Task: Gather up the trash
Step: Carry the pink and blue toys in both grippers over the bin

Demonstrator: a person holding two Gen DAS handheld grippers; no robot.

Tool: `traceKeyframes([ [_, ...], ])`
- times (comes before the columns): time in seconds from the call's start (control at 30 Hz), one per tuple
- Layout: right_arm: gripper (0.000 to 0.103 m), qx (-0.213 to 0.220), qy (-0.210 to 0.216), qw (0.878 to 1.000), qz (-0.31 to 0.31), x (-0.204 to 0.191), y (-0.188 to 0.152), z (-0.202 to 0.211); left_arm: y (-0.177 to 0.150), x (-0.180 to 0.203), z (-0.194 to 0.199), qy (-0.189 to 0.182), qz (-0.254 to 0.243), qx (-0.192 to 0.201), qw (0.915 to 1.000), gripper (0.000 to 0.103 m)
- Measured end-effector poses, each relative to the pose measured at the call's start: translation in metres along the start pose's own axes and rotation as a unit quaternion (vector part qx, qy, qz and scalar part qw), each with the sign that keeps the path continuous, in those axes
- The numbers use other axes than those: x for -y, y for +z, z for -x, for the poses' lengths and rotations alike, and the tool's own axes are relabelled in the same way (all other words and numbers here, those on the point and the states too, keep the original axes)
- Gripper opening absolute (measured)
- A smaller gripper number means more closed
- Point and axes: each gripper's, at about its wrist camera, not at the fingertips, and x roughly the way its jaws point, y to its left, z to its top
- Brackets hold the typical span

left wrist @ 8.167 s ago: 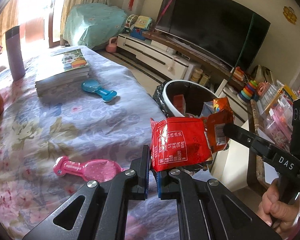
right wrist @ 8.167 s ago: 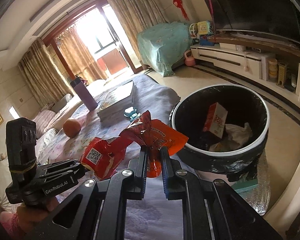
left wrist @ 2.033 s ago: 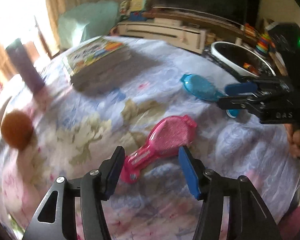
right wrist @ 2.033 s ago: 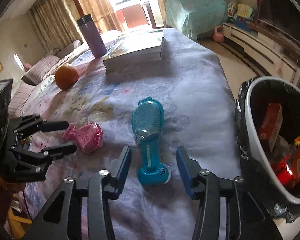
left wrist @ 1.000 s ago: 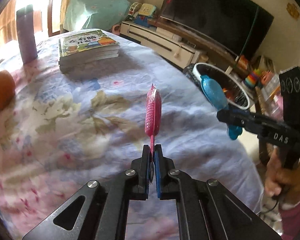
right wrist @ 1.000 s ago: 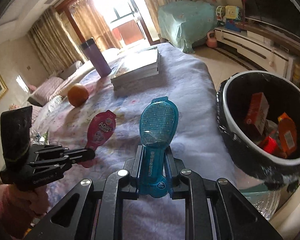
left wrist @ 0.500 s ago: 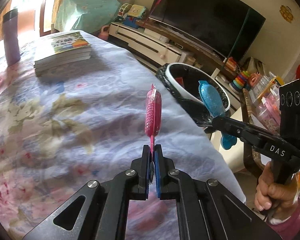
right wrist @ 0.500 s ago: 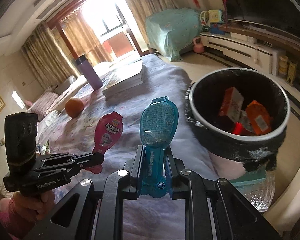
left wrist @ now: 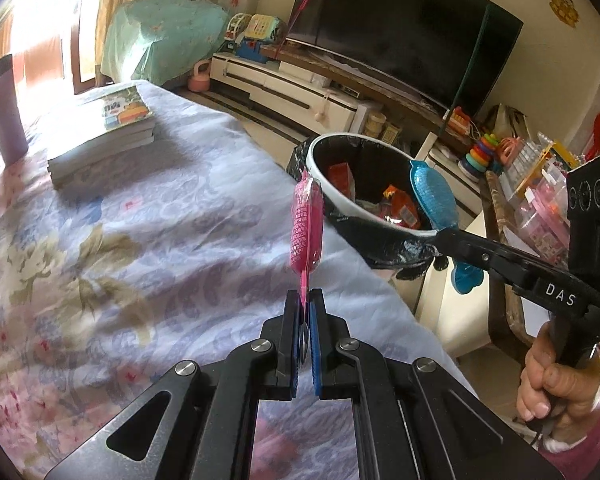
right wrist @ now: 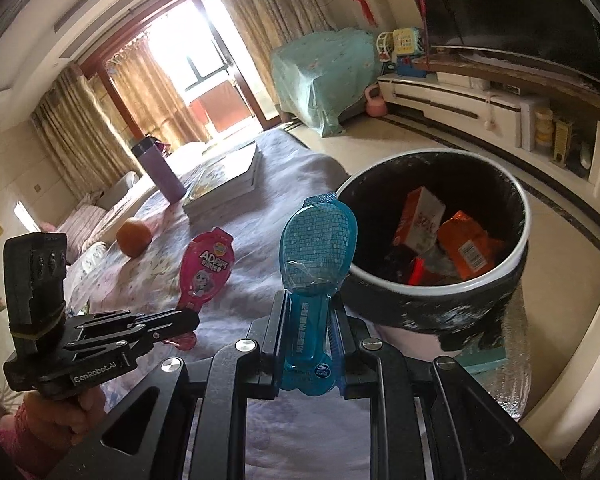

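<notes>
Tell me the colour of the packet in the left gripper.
Pink, with a cartoon print on its face. The packet shows best in the right wrist view.

Both tools are made of matte black metal with open cut-outs in the arms and round silver screws at the joints. The left gripper (left wrist: 305,316) has blue pads (left wrist: 314,344) on the inner faces of its fingers; seen from the right wrist, at 8 o'clock, its side carries white letters "GenRobot.AI" and a black camera block on top. The right gripper (right wrist: 309,320) shows the white letters "DAS" on its arm in the left wrist view, at 4 o'clock. Both hands (left wrist: 552,388) come out of pink sleeves (right wrist: 28,436).
</notes>
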Motion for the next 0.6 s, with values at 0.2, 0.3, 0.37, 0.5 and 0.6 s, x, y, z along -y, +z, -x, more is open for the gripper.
traceKeyframes([
  [0.2,0.019,0.008,-0.005,1.000,-0.006,0.010,0.005,0.004,0.008,0.011,-0.005,0.002,-0.012,0.001,0.9999,0.003],
  [0.3,0.019,0.009,-0.008,1.000,-0.007,0.015,0.008,0.005,0.012,0.014,-0.008,0.001,-0.015,0.000,0.9999,0.003],
  [0.37,0.019,0.009,-0.009,1.000,-0.007,0.017,0.009,0.005,0.015,0.017,-0.012,0.000,-0.018,-0.001,0.9998,0.003],
  [0.5,0.019,0.010,-0.011,1.000,-0.012,0.025,0.011,0.005,0.020,0.022,-0.018,-0.001,-0.023,-0.003,0.9997,0.003],
  [0.6,0.019,0.010,-0.014,1.000,-0.015,0.029,0.012,0.004,0.025,0.025,-0.023,-0.001,-0.027,-0.006,0.9996,0.003],
])
